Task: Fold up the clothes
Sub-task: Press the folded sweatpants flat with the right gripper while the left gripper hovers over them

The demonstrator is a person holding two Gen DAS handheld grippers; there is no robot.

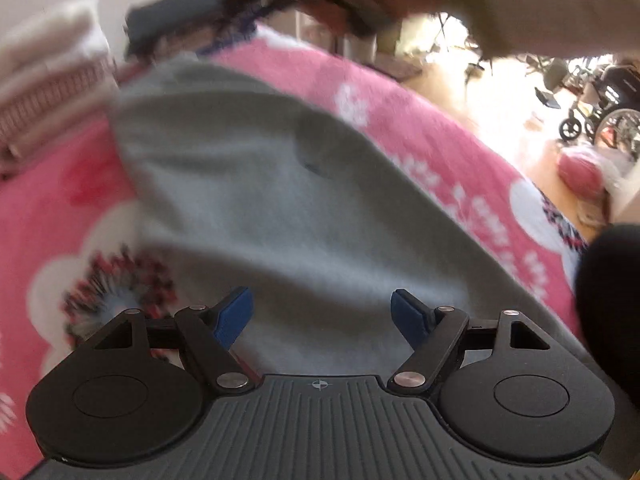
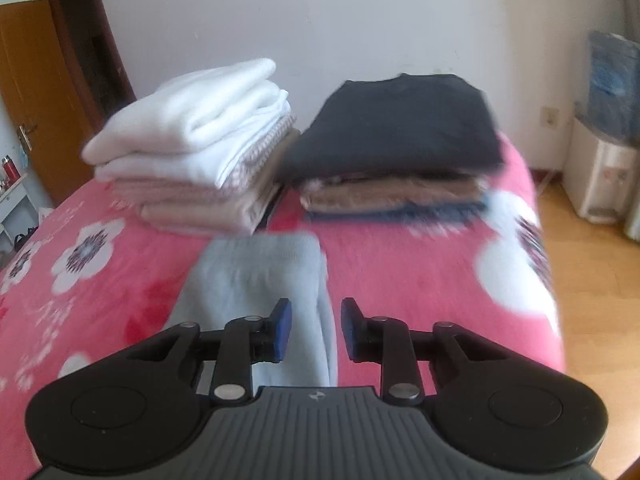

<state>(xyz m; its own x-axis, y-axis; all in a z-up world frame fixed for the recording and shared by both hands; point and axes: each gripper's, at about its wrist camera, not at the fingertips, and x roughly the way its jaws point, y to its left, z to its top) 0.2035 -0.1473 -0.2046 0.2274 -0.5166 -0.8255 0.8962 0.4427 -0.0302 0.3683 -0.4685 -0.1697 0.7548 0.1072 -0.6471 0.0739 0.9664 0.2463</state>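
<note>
Directly below both tools, the grey garment (image 2: 260,280) lies on the bed (image 2: 400,272), its long axis running toward 12 o'clock. The right hand-held gripper (image 2: 315,330) hangs half open at its right edge, empty; the left hand-held gripper (image 1: 321,316) gapes wide over its middle, empty. No containers; two folded stacks (image 2: 192,136) sit at 12 o'clock.

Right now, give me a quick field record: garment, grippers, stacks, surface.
garment: grey garment lying flat on the pink floral blanket, partly folded
left gripper: open, above the grey cloth, holding nothing
right gripper: open, over the garment's edge, holding nothing
stacks: white-topped pile and dark-topped pile, side by side behind the garment
image quality: left view blurred
</note>
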